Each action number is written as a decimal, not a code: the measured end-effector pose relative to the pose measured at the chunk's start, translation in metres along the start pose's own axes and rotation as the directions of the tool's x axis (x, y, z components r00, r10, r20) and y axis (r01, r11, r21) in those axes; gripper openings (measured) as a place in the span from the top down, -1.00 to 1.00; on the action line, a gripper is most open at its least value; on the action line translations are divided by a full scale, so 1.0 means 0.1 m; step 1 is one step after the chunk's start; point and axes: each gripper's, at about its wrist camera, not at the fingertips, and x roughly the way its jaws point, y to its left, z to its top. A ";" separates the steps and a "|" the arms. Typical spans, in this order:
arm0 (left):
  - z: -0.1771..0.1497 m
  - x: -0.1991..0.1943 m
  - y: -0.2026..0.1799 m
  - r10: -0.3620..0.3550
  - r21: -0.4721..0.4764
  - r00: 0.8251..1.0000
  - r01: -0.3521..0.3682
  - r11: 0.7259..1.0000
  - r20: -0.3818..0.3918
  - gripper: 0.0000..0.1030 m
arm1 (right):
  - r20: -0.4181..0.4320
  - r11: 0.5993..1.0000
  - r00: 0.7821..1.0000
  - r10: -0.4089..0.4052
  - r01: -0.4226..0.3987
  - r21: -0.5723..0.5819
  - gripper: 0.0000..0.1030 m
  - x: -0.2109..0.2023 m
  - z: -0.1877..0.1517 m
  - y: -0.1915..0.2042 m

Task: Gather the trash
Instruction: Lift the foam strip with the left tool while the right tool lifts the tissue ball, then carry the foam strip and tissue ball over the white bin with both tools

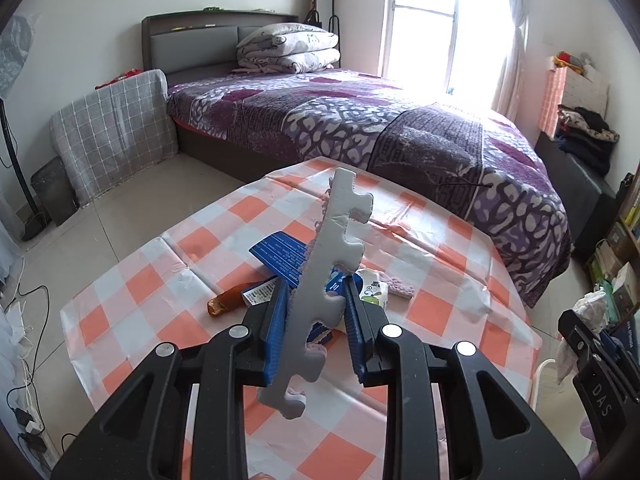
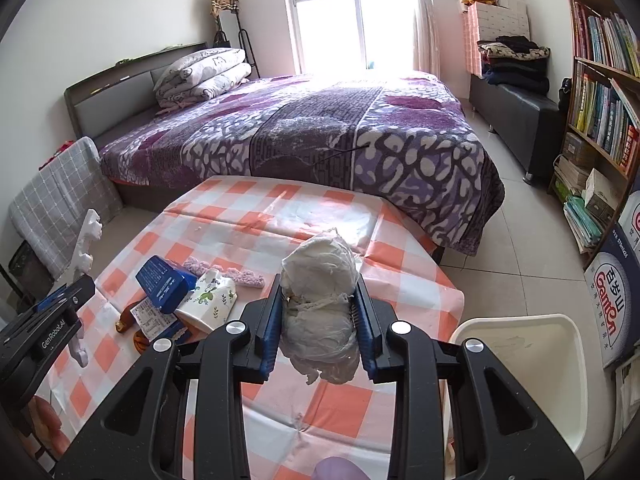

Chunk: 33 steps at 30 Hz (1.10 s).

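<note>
Foam strip, grey and notched, is sitting clamped between the pads of my left gripper, jutting up past the fingertips. I am holding a wad of white tissue pinched in my right gripper, with the white bin lying just to its right, beside the checkered table.

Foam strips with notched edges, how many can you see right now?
2. The grey foam strip is clamped in the left gripper, lifted above the table. A pink foam strip lies on the cloth behind the blue box. More may be hidden under the pile.
</note>
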 end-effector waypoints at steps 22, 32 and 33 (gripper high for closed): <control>-0.14 -0.11 -0.89 -0.123 0.104 0.992 0.124 0.987 -0.021 0.46 | -0.011 0.989 0.994 -0.110 0.110 0.103 0.40 -0.16 -0.01 -0.79; -0.30 -0.16 -1.34 -0.185 0.177 0.982 0.191 0.965 -0.050 0.46 | -0.073 0.958 0.980 -0.186 0.197 0.210 0.37 -0.21 -0.08 -1.33; -0.32 -0.16 -1.39 -0.191 0.184 0.980 0.198 0.963 -0.055 0.46 | -0.082 0.953 0.978 -0.193 0.207 0.223 0.35 -0.22 -0.10 -1.39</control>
